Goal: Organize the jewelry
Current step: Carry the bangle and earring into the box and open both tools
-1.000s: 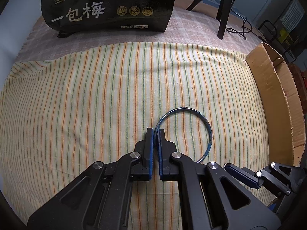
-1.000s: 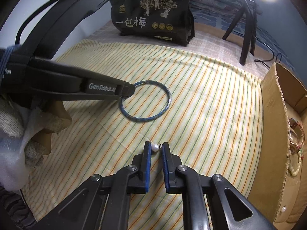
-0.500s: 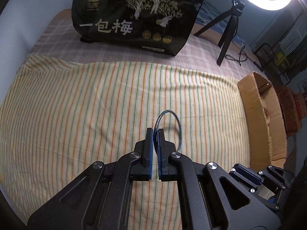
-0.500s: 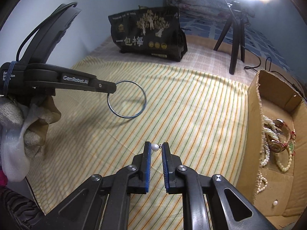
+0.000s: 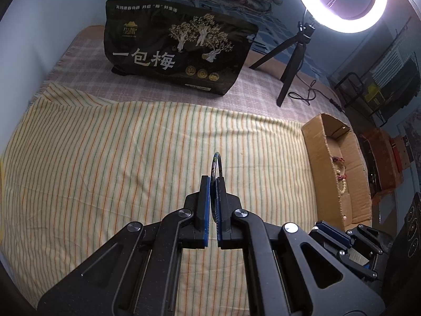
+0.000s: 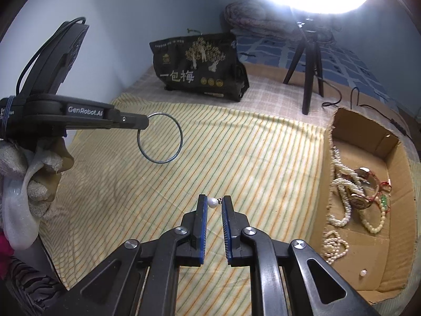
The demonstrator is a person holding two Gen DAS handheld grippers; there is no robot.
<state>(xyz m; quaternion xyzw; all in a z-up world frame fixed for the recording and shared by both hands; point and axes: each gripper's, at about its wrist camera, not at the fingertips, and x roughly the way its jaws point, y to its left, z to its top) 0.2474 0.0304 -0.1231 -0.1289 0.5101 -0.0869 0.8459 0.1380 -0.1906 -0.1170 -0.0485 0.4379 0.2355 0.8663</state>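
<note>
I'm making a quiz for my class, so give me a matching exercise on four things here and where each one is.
Things:
1. thin blue metal bangle
2. small white pearl earring
3. black printed snack bag
4. white pearl necklaces

Places:
A. inside the brown cardboard box
B. pinched in the left gripper
C. standing at the far end of the bed
D. between the right gripper fingers

Pairs: 1-B, 2-D, 3-C, 4-A

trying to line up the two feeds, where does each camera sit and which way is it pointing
Left wrist: rides on the left gripper, looking along its fingers over the striped cloth; the blue bangle shows edge-on, the right gripper at lower right.
Right wrist: rides on the right gripper, which pinches a pearl earring; the left gripper and gloved left hand enter from its left.
Shared: bangle, black bag, cardboard box, ring light tripod.
</note>
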